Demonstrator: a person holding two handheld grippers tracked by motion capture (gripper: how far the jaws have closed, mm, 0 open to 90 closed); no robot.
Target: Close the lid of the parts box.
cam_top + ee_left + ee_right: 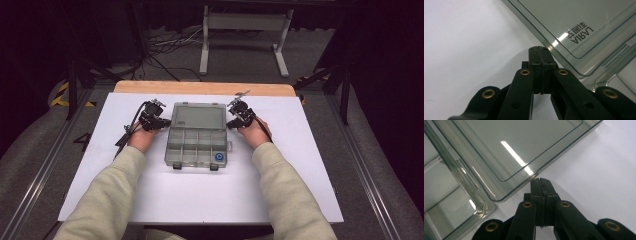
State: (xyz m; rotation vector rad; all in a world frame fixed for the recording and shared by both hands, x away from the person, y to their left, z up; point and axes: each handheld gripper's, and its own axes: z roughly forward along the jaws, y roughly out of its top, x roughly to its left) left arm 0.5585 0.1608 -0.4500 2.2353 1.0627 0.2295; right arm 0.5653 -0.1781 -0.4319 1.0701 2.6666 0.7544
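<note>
A clear box (196, 135) lies open at frame centre, its lid (199, 117) flat; both tools (159, 122) (234, 123) flank it, jaws together.

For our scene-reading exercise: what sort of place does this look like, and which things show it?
Probably a lab or recording studio: a white table on dark carpet, loose cables behind, hand-held grippers beside a clear compartment box.

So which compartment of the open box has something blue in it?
The front right corner compartment of the compartment box; it holds a round blue item, the others look empty.
</note>
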